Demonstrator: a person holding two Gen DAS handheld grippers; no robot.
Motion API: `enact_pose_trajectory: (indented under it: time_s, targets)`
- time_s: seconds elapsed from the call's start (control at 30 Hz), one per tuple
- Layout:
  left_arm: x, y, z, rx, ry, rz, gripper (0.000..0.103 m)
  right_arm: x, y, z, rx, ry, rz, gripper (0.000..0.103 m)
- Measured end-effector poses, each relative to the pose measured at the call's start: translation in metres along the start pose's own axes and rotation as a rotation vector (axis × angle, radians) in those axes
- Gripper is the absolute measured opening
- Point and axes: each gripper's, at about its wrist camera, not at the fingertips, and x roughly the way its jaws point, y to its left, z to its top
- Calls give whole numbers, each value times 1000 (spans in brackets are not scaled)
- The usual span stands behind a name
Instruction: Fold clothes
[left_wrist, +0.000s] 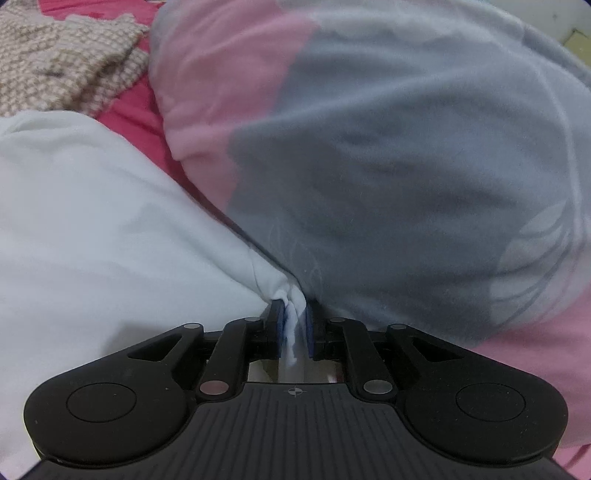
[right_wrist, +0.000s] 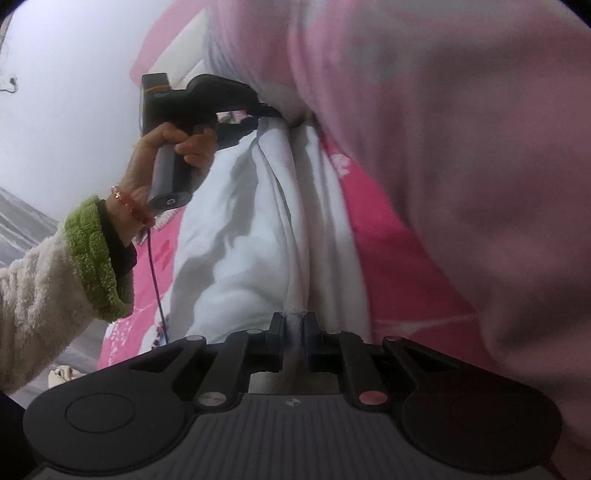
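A white garment (left_wrist: 92, 221) hangs stretched between both grippers above a pink bed. My left gripper (left_wrist: 294, 314) is shut on a bunched corner of it, and thin translucent cloth (left_wrist: 388, 166) of the same garment billows to the right. In the right wrist view my right gripper (right_wrist: 294, 321) is shut on another edge of the white garment (right_wrist: 258, 221). That view also shows the left gripper (right_wrist: 275, 112) at the top, clamped on the far end of the cloth, with a person's hand (right_wrist: 162, 162) on its handle.
A pink bedsheet (right_wrist: 399, 266) lies under the garment. A beige knitted item (left_wrist: 62, 59) rests at the top left of the left wrist view. A fluffy cream sleeve with a green cuff (right_wrist: 92, 258) reaches in from the left. A pale wall (right_wrist: 74, 92) stands behind.
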Motion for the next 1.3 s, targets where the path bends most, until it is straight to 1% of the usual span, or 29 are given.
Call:
enact_pose_trajectory:
  time_s: [0.07,0.13,0.17,0.2,0.23,0.3,0.43,0.47,0.5,0.57,0.6,0.7,0.8,0.83,0.9,0.93,0.97,1.0,1.03,1.07,1.13,1.2,1.3]
  targets:
    - [-1,9,0,-17,28,-16,20,0,0,-2,-2,2,-6,11]
    - [-11,21,2,-38,45,-31,37,0,2,-2,-7,4,-11,11]
    - [-16,27,3,-48,54,-39,41,1,3,-1,-7,4,-13,11]
    - [-21,33,4,-58,62,-46,47,3,2,1,-9,6,-17,11]
    - [-28,39,4,-63,68,-52,52,6,1,2,-11,9,-25,12]
    - [-54,52,-4,-41,63,-53,57,10,0,3,-25,18,-48,12]
    - [-105,77,-20,4,53,-55,61,13,14,10,-121,33,-125,14]
    - [-117,83,-25,20,55,-53,61,12,19,12,-160,32,-155,16]
    - [-127,84,-33,53,68,-42,61,9,24,12,-197,28,-186,20]
    - [-148,90,-55,135,103,-6,63,2,31,11,-267,13,-251,21]
    - [-155,93,-64,177,126,12,63,-1,33,10,-289,11,-269,21]
    - [-177,93,-109,300,226,18,63,-11,34,4,-276,33,-226,22]
    - [-199,96,-155,358,336,-33,63,-18,38,1,-220,45,-178,31]
    - [-204,98,-168,351,371,-56,63,-18,37,1,-196,55,-163,33]
    - [-210,105,-188,309,427,-102,63,-8,31,3,-139,112,-151,38]
    - [-213,107,-197,290,449,-117,63,-4,30,3,-114,135,-157,38]
    - [-216,107,-205,290,466,-126,63,-3,30,2,-96,140,-166,41]
    - [-219,107,-212,297,480,-135,63,-1,30,3,-87,137,-164,40]
    - [-222,105,-219,329,483,-143,63,0,30,3,-87,134,-163,40]
    - [-226,102,-226,365,482,-151,63,1,30,2,-90,133,-166,39]
    - [-229,96,-238,427,487,-147,63,5,30,0,-96,132,-173,34]
    - [-228,89,-249,502,475,-110,63,3,34,-1,-122,122,-185,13]
    - [-230,75,-265,620,443,-59,63,-9,51,-1,-202,86,-226,8]
